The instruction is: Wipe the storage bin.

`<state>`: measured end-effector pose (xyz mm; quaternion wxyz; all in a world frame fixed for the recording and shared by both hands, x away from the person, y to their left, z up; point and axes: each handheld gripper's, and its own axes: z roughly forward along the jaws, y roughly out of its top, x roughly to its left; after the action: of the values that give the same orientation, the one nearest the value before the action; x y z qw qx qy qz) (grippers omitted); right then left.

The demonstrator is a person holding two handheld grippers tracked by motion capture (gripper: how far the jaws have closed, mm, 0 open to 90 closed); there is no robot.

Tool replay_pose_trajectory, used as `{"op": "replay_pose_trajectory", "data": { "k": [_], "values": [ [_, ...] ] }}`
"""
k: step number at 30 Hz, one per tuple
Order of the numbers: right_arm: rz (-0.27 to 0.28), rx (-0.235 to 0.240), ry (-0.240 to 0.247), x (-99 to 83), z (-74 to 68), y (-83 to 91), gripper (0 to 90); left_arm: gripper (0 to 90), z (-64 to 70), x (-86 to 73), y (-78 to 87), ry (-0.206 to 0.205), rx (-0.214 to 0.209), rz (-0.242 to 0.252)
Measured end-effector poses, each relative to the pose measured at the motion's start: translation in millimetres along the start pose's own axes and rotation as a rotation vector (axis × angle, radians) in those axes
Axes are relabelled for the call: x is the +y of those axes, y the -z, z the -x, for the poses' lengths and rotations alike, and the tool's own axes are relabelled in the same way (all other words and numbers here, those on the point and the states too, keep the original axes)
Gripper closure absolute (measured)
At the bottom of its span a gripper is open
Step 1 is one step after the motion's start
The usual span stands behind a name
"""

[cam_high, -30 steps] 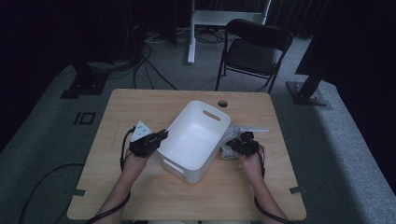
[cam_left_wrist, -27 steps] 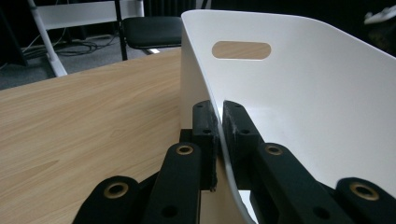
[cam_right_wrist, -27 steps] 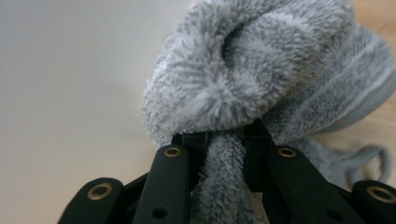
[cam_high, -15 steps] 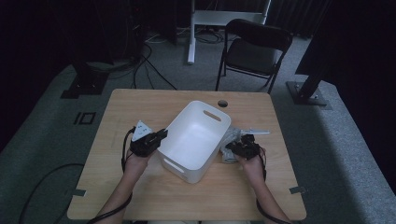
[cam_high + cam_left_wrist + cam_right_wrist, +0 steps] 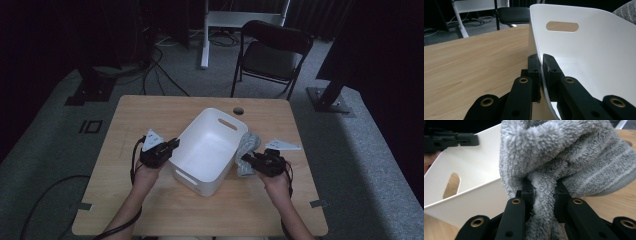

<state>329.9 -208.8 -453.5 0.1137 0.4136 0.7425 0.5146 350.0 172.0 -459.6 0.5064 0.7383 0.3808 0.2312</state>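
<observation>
Two grippers are at work on the pale wooden table, one on each side of a white plastic bin with slot handles. The left gripper has its jaws pinched onto the bin's thin side wall, one jaw inside and one outside, as the left gripper view shows plainly. The right gripper has its jaws closed on a bunched fold of a fluffy grey towel, which sits on the table just beside the bin's right wall, pile bulging over the jaws in the right gripper view.

I'd judge this to be the pick-up stage: the bin is steadied and the towel gripped, but not yet over the rim. The next move calls for lifting the towel high enough to clear the wall, carrying it across, and releasing it inside while the left hand keeps the bin from sliding.

How much of the towel rests on the table is hard to tell; it may be partly raised. Its far end is hidden behind its own folds, and the bin's floor is washed out.
</observation>
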Motion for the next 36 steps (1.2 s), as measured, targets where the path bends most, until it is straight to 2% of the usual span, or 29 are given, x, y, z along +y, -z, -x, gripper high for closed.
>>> {"op": "replay_pose_trajectory", "data": {
  "k": [5,13,18,36],
  "values": [
    [-0.021,-0.014,0.022,-2.6,-7.6,-12.1,76.4,85.1,-1.3,-1.7,-0.2,0.009,-0.025,0.02],
    [-0.039,-0.039,0.021,-7.1,-10.2,-19.3,76.6,85.1,-0.8,-1.8,-0.3,-0.002,-0.034,0.022],
    [-0.069,-0.042,0.007,-15.1,-7.4,-26.1,76.6,85.1,-0.5,-2.2,-0.2,-0.006,-0.033,0.025],
    [-0.125,-0.066,-0.03,-30.7,2.8,-41.4,76.6,84.8,1.6,-1.6,-1.2,-0.014,-0.027,0.023]
  ]
}}
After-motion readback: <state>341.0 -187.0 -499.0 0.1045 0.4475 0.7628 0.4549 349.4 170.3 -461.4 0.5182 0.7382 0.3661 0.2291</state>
